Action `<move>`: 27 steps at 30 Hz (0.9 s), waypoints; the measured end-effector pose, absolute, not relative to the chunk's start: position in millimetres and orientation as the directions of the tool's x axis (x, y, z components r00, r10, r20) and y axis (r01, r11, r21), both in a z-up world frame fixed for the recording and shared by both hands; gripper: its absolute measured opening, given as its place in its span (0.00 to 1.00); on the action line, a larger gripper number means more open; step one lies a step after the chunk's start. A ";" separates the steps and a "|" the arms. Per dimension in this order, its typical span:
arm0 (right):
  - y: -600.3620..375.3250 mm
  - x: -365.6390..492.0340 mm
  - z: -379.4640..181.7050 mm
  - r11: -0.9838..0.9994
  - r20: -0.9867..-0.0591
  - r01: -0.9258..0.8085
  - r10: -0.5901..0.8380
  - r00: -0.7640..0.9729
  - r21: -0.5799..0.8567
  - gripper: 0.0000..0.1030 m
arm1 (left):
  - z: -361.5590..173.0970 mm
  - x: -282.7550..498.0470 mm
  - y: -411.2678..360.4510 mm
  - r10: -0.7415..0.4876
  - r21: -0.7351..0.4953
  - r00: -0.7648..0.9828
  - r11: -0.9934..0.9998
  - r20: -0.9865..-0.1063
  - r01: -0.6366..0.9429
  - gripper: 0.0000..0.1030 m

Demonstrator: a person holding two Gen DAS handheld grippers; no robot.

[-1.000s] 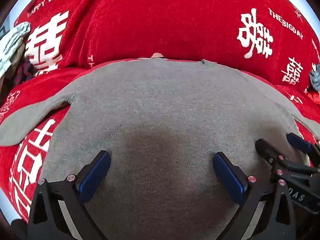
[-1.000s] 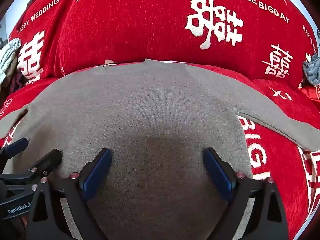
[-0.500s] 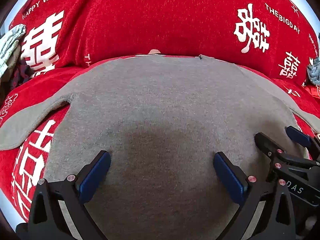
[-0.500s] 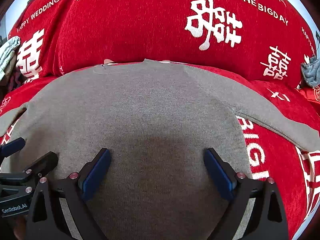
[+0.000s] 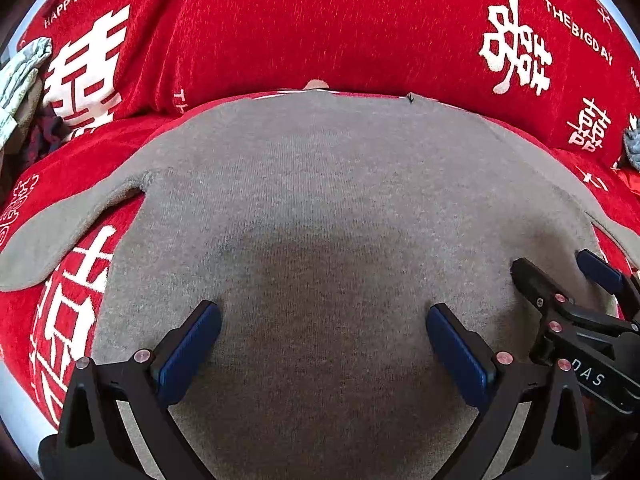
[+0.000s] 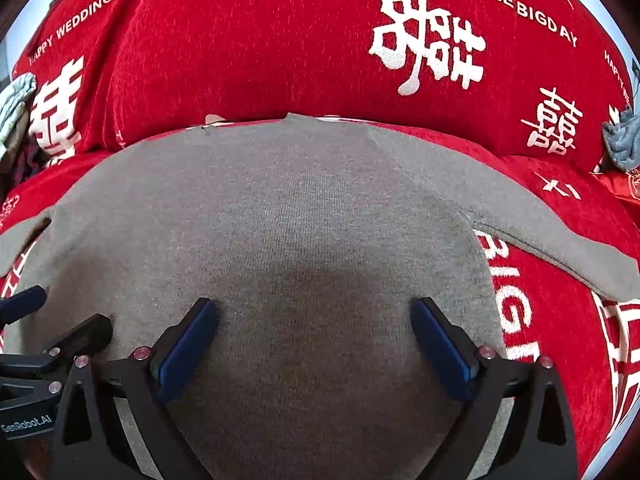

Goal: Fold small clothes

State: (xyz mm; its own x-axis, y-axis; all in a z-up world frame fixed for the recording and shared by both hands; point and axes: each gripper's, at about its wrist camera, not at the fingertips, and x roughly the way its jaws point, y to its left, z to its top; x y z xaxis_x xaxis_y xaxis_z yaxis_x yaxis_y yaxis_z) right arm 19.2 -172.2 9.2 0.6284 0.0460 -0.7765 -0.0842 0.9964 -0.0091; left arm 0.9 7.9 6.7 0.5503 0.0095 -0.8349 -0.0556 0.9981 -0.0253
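A grey knit sweater (image 5: pixel 320 184) lies spread flat on a red sofa seat, its body (image 6: pixel 288 208) facing me. One sleeve (image 5: pixel 60 228) runs out to the left, the other sleeve (image 6: pixel 552 236) to the right. My left gripper (image 5: pixel 324 344) hovers open over the lower body of the sweater, blue pads wide apart, nothing held. My right gripper (image 6: pixel 314 340) is open just above the same cloth, nothing between its pads. In the left wrist view the right gripper (image 5: pixel 560 276) shows at the right edge; in the right wrist view the left gripper (image 6: pixel 60 316) shows at the left edge.
The red sofa cover (image 5: pixel 304 20) with white lettering rises as a backrest behind the sweater. A pale patterned cloth (image 5: pixel 20 76) is bunched at the far left. A grey-blue cloth (image 6: pixel 622 140) lies at the far right by the backrest.
Both views show the sweater's far edge and backrest slightly lower in frame; the grippers stay open above the cloth, with the other gripper shifted a little in each view.
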 end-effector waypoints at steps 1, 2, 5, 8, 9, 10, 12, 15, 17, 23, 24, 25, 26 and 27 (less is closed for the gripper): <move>-172.3 19.0 9.4 0.997 -0.777 -0.082 0.046 0.628 -0.008 0.96 | 6.5 1.1 7.9 0.011 -0.024 0.548 0.998 -0.837 -0.056 1.00; -171.8 18.9 9.5 0.997 -0.777 -0.080 0.042 0.628 -0.010 0.96 | 6.4 1.6 7.7 0.012 -0.022 0.544 0.998 -0.839 -0.056 1.00; -170.8 19.0 9.8 0.997 -0.781 -0.078 0.039 0.624 -0.013 0.96 | 6.0 2.5 8.3 0.013 -0.018 0.536 0.998 -0.844 -0.054 1.00; -170.3 19.0 9.8 0.997 -0.784 -0.080 0.039 0.620 -0.014 0.96 | 5.7 2.7 7.5 0.017 -0.014 0.531 0.998 -0.847 -0.053 1.00; -170.0 18.8 9.6 0.997 -0.784 -0.081 0.038 0.619 -0.015 0.96 | 5.8 2.9 7.7 0.016 -0.014 0.529 0.998 -0.849 -0.053 1.00; -170.2 19.2 10.0 0.996 -0.785 -0.083 0.040 0.618 -0.015 0.96 | 5.8 2.8 7.7 0.015 -0.016 0.527 0.998 -0.850 -0.054 1.00; -169.8 20.0 10.3 0.996 -0.787 -0.085 0.041 0.615 -0.015 0.96 | 6.2 2.8 7.9 0.012 -0.021 0.525 0.998 -0.851 -0.056 1.00; -169.9 20.6 10.8 0.996 -0.788 -0.086 0.041 0.614 -0.014 0.97 | 6.1 1.5 5.8 0.020 -0.012 0.521 0.998 -0.853 -0.057 1.00; -170.8 20.9 10.5 0.996 -0.791 -0.087 0.047 0.610 -0.007 0.97 | 6.0 1.0 5.3 0.020 -0.012 0.521 0.998 -0.853 -0.057 1.00; -167.0 20.4 9.1 0.995 -0.792 -0.090 0.027 0.610 -0.035 0.97 | 7.0 -0.6 4.7 0.022 -0.004 0.523 0.999 -0.852 -0.048 1.00; -166.9 20.5 9.2 0.995 -0.792 -0.089 0.025 0.610 -0.037 0.97 | 7.2 -0.7 4.0 0.024 -0.001 0.523 0.999 -0.852 -0.047 1.00; -166.9 20.9 9.7 0.995 -0.793 -0.091 0.024 0.609 -0.039 0.97 | 7.4 -0.6 3.7 0.023 -0.001 0.522 0.999 -0.853 -0.047 1.00; -167.3 21.7 10.3 0.995 -0.798 -0.091 0.026 0.602 -0.037 0.97 | 7.5 -0.6 3.8 0.022 -0.003 0.519 0.999 -0.854 -0.047 1.00; -167.9 22.5 10.9 0.995 -0.804 -0.091 0.027 0.594 -0.033 0.97 | 7.8 -0.2 4.2 0.019 -0.005 0.515 0.999 -0.857 -0.046 1.00</move>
State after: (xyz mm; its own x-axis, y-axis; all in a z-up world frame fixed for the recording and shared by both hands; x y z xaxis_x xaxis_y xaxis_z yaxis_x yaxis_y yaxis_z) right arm 22.5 -167.9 10.9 0.5940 0.0275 -0.8040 -0.0912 0.9953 -0.0333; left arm -0.2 4.2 7.8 0.5151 0.0195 -0.8569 -0.0461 0.9989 -0.0050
